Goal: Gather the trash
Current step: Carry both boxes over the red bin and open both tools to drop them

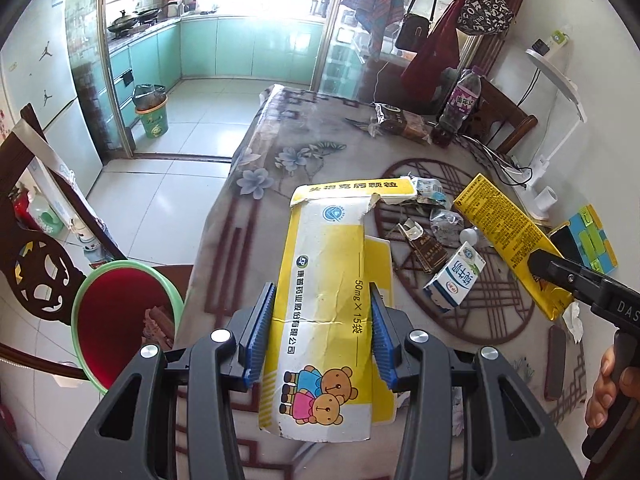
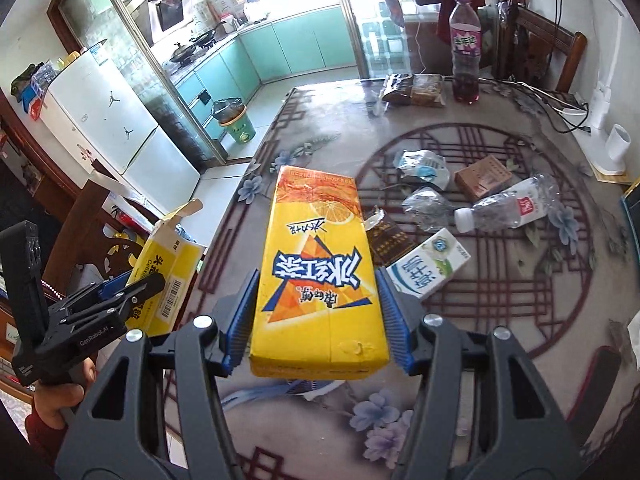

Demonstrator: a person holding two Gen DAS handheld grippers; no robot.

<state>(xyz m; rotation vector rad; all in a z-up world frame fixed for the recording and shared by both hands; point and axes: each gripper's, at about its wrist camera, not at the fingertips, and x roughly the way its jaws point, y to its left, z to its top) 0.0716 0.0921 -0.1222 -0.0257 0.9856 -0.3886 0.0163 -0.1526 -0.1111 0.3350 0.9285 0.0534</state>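
Nearest the left wrist lens: left gripper (image 1: 323, 336), blue pads (image 1: 262, 332) pressed against both long sides of a flattened yellow-and-white medicine box (image 1: 320, 280), held above the worktop (image 1: 304, 152) edge, torn flap pointing away. Down to the left, only in this view: green-rimmed bin (image 1: 80, 292) with red inside, standing on the floor beside the worktop. Off to the right in the same view: right gripper (image 1: 560, 276) seen side-on, clamped on a yellow tea carton (image 1: 504, 224) tilted above the worktop; fingers of a hand (image 1: 600, 392) around its handle.

Nearest the right wrist lens: right gripper (image 2: 316, 320), pads (image 2: 394, 328) closed on the sides of the yellow tea carton (image 2: 316, 272), printed face up, lifted clear of the worktop (image 2: 500, 380). Far left in this view: left gripper (image 2: 136, 292) with the medicine box (image 2: 168, 268) showing its barcode side, a hand (image 2: 56, 396) below it.

Shown more fully from the right wrist: crushed clear bottle (image 2: 508, 206) with white cap lying on its side, brown cardboard packet (image 2: 484, 176), crumpled clear plastic (image 2: 426, 204), white-and-green milk carton (image 2: 430, 264) lying flat, dark brown wrapper (image 2: 390, 240) just beside it, tall purple-labelled bottle (image 2: 465, 56) upright at the far edge. From the left wrist alone: white desk lamp (image 1: 560, 80) and coloured blocks (image 1: 592, 240) by the wall.
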